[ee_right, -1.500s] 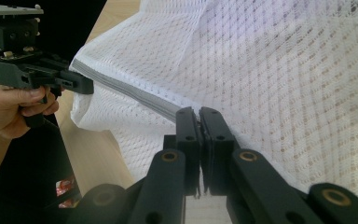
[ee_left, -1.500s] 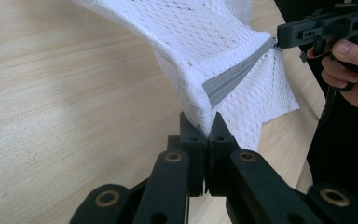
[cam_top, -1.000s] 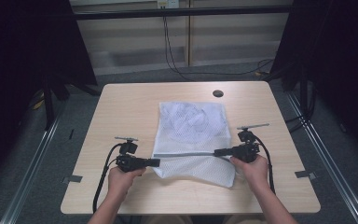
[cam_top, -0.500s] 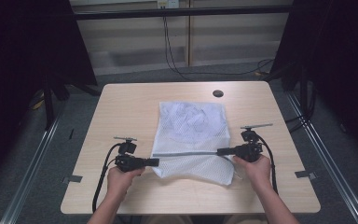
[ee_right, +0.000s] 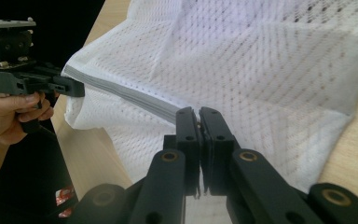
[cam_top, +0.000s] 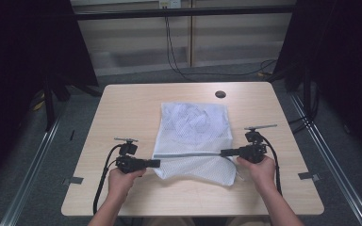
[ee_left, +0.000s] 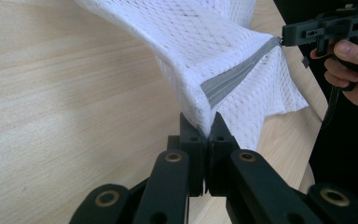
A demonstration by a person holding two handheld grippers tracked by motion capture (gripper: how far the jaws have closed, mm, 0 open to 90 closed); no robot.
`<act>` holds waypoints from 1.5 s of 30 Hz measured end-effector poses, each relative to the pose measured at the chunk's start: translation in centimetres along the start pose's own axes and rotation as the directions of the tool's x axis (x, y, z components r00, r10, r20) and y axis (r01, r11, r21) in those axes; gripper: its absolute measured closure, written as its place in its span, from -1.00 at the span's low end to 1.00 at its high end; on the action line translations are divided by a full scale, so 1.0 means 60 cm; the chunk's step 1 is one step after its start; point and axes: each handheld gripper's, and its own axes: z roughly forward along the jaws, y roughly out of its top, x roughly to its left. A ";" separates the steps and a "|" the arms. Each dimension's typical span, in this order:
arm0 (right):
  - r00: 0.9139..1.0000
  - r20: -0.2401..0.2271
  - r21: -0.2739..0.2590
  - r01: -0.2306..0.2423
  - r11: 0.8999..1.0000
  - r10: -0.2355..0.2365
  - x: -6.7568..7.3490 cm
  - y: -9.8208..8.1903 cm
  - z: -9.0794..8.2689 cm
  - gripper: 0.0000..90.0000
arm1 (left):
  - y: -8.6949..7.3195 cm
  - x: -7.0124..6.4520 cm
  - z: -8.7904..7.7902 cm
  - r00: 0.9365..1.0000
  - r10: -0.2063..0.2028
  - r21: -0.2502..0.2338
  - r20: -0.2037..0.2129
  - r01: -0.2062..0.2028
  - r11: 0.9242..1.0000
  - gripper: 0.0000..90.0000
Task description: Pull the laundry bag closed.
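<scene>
One white mesh bag lies at mid-table, its single grey zipper band stretched taut between two grippers. Left gripper: jaws closed, pinching the band's left end. Right gripper: jaws closed on its right end. The bag's near part is lifted off the wood.

You have one white mesh laundry bag on the desk, and it carries one grey zipper strip running across it toward the desk's near edge. You hold two black two-jaw grippers, the left gripper and the right gripper, one in each of your two hands. One pale wooden desk carries it all, with one dark round hole near its far edge.
</scene>
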 end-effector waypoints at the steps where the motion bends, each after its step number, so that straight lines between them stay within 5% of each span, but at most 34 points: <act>1: 1.000 -0.002 -0.006 0.001 1.000 -0.001 -0.002 0.000 0.000 0.93 | 0.000 0.000 0.000 1.000 0.001 -0.001 -0.001 -0.001 1.000 0.97; 45: 1.000 0.013 -0.017 -0.004 1.000 0.004 -0.006 -0.001 -0.012 0.93 | 0.000 0.003 -0.001 1.000 -0.010 0.001 -0.004 0.010 1.000 0.97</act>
